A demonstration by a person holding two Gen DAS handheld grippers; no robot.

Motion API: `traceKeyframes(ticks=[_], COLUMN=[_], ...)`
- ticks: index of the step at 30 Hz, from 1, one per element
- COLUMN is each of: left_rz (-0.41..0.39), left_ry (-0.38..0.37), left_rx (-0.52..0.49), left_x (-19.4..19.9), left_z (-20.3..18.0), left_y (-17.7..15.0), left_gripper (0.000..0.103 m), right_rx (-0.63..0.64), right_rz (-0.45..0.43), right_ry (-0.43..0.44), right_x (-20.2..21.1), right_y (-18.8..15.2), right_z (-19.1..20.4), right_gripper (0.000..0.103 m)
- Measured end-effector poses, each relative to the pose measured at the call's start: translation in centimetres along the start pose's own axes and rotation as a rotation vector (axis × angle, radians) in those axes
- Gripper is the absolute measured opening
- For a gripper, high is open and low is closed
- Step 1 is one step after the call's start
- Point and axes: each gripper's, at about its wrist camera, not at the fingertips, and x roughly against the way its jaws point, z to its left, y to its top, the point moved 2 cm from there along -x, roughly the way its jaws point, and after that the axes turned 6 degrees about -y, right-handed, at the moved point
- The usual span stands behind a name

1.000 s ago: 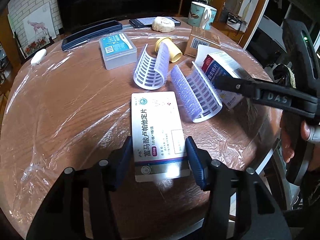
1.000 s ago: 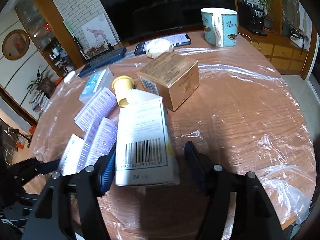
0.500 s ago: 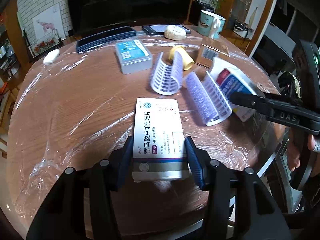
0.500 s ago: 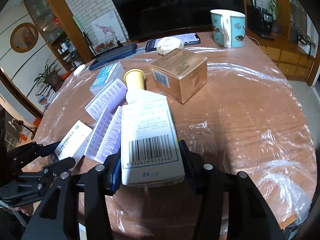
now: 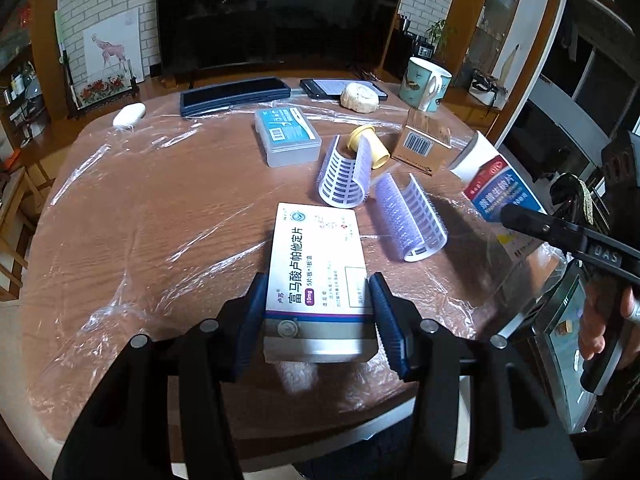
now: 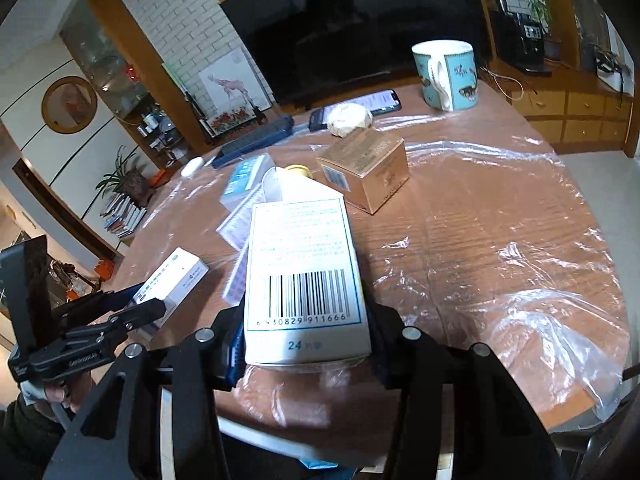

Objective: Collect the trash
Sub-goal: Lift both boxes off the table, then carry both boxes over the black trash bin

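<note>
The left gripper (image 5: 318, 312) points forward over the near edge of the scene, its blue-padded fingers (image 5: 252, 316) pressed against both long sides of a flat white box (image 5: 316, 268). The right gripper (image 6: 306, 334), held to its right, clamps an upraised barcode carton (image 6: 304, 280) between its pads. A hand (image 5: 600, 324) grips the right tool's handle.

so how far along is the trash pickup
Nothing looks binned yet. In hand: the left gripper clamps the flat medicine box, the right gripper the barcoded carton. Left on the table: two hair rollers, a tan box.
</note>
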Motion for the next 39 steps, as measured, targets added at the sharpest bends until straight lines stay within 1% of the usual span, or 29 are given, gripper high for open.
traceKeyframes(ticks=[8, 24, 32, 39], left_rz=[-0.010, -0.014, 0.011, 0.029], left_ry=[0.003, -0.035, -0.059, -0.075], left_rx=[-0.007, -0.038, -0.053, -0.060], left_x=[2.3, 6.8, 7.8, 8.3], left_z=[-0.5, -2.7, -3.8, -4.7], left_y=[-1.6, -5.5, -8.0, -9.7], left_gripper=[0.053, 0.053, 0.053, 0.053], right_rx=[0.037, 0.096, 0.134, 0.158], right_rz=[-0.004, 0.040, 0.076, 0.121], right_ry=[0.022, 0.084, 0.105, 0.120], right_x=[3.4, 7.1, 8.1, 8.1], right_y=[-2.0, -6.4, -8.8, -10.6], right_z=[0.5, 1.7, 2.9, 3.4], right_gripper=[0.047, 0.047, 0.047, 0.047])
